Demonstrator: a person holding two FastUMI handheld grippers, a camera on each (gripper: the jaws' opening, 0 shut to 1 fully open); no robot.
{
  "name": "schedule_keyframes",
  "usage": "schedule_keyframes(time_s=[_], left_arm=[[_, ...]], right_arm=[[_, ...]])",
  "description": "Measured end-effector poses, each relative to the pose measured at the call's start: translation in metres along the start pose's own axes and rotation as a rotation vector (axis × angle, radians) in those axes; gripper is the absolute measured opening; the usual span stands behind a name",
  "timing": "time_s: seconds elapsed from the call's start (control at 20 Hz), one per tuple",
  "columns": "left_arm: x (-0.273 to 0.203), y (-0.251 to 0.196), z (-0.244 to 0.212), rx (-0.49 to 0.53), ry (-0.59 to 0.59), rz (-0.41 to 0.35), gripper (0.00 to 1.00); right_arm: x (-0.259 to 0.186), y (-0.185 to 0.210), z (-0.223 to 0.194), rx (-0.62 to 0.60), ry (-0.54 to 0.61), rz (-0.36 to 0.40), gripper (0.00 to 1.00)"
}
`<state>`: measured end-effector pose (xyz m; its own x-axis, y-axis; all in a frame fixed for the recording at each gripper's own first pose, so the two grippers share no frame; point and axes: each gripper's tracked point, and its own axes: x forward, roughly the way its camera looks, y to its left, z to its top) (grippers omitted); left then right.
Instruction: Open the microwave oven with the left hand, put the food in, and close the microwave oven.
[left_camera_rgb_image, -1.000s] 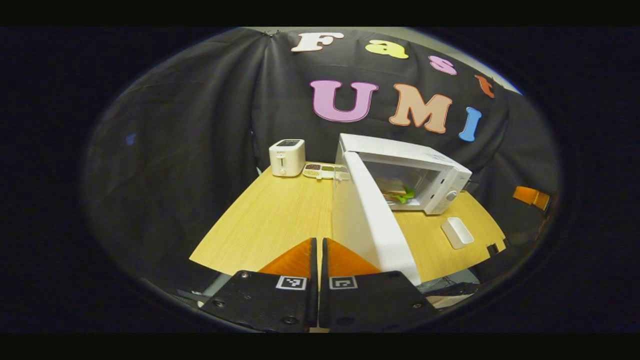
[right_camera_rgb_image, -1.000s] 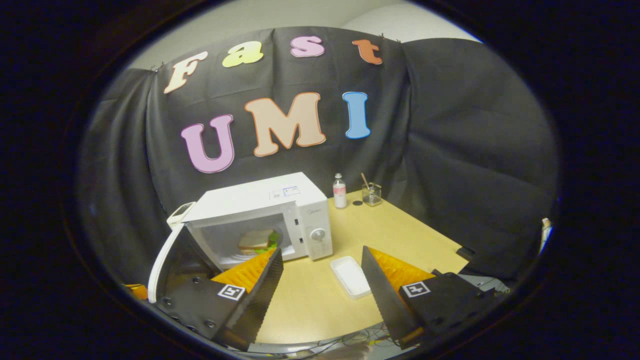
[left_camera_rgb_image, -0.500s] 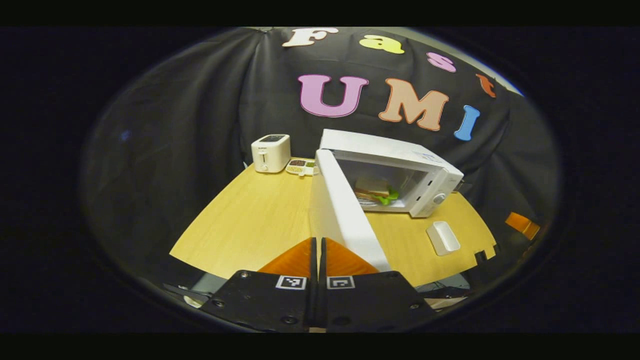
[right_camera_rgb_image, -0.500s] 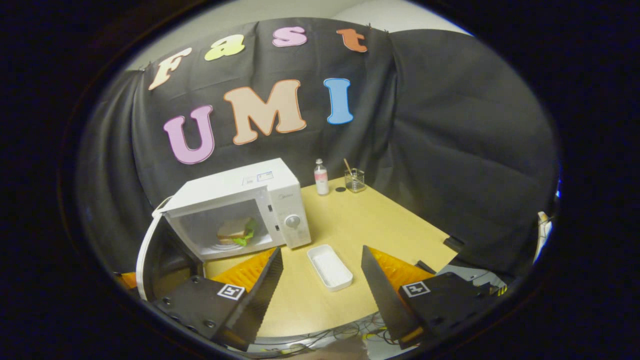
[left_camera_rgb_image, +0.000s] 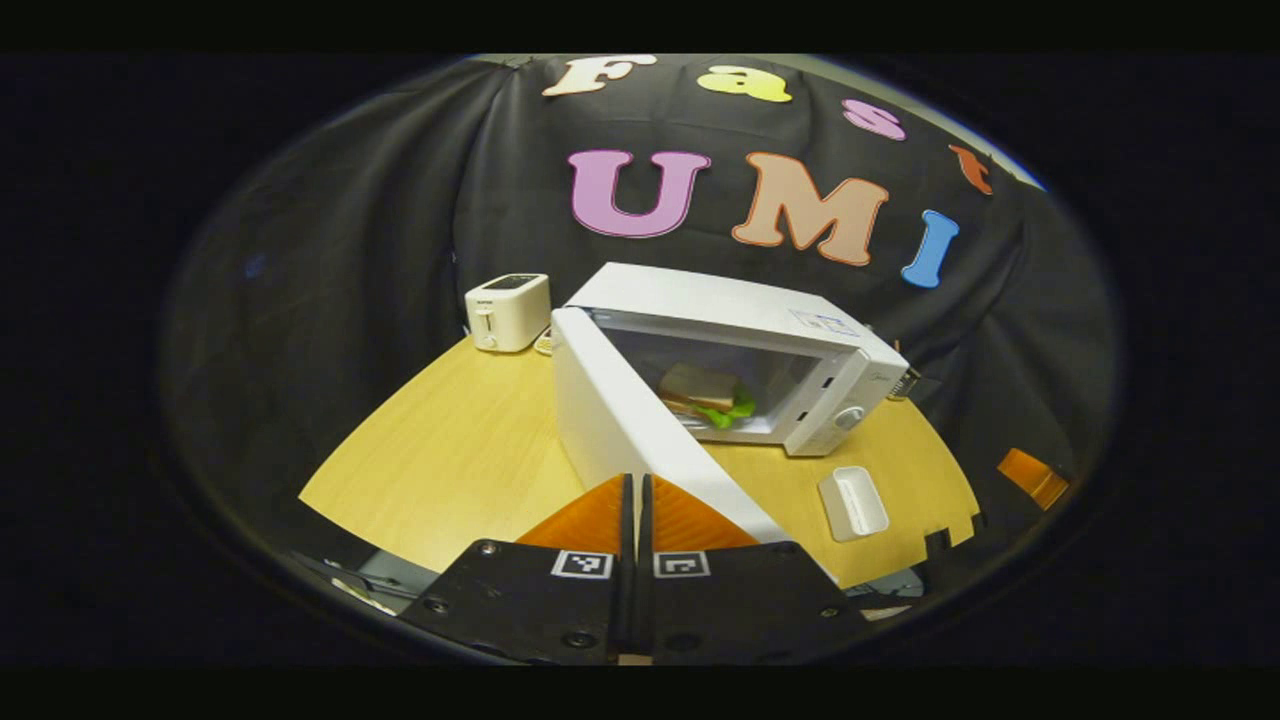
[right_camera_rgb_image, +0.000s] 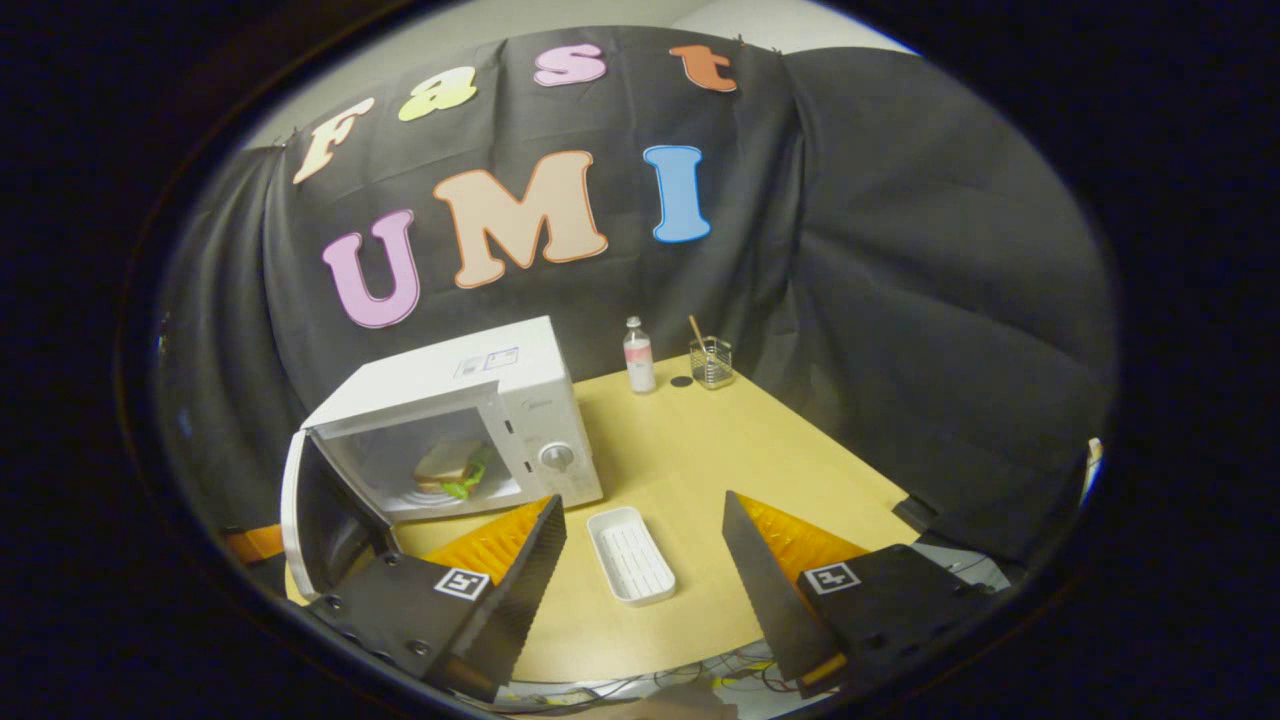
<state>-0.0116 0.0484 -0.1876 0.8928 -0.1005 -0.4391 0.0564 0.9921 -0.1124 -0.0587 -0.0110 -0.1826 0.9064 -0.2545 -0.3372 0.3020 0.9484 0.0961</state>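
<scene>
L→R: toaster (left_camera_rgb_image: 507, 311) at far left of table (left_camera_rgb_image: 450, 460). Left gripper (left_camera_rgb_image: 632, 500), fingers pressed together on nothing, sits by the outer face of the microwave door (left_camera_rgb_image: 640, 440), which has swung partway toward the microwave (left_camera_rgb_image: 740, 350) vs 1 s ago. Sandwich (left_camera_rgb_image: 705, 392) already inside, so only closing remains. Tray (right_camera_rgb_image: 630, 555) empty; right gripper (right_camera_rgb_image: 640, 540) spread wide, idle.

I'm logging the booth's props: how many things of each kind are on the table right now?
Appliances: 2, the microwave oven and toaster
Food: 1, the sandwich inside the oven
Trays: 1, the white tray
Bottles: 1, the bottle
Glass cups: 1, the glass
Total: 6
</scene>
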Motion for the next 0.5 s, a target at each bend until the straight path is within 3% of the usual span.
schedule_keyframes(time_s=[0.05, 0.15, 0.2, 0.4, 0.5], left_arm=[[0.003, -0.008, 0.001, -0.002, -0.008, -0.005, 0.01], [0.008, -0.023, 0.004, 0.007, -0.025, -0.005, 0.01], [0.01, -0.03, 0.006, 0.013, -0.032, -0.006, 0.01], [0.02, -0.057, 0.011, 0.033, -0.065, -0.014, 0.01], [0.027, -0.069, 0.01, 0.042, -0.067, -0.025, 0.01]], right_arm=[[0.004, -0.004, 0.002, -0.001, 0.0, 0.005, 0.92], [0.012, -0.011, 0.008, 0.001, -0.006, 0.019, 0.92], [0.016, -0.013, 0.012, 0.006, -0.012, 0.027, 0.98], [0.031, -0.023, 0.026, 0.005, -0.042, 0.053, 0.97], [0.039, -0.023, 0.03, -0.01, -0.047, 0.076, 0.92]])
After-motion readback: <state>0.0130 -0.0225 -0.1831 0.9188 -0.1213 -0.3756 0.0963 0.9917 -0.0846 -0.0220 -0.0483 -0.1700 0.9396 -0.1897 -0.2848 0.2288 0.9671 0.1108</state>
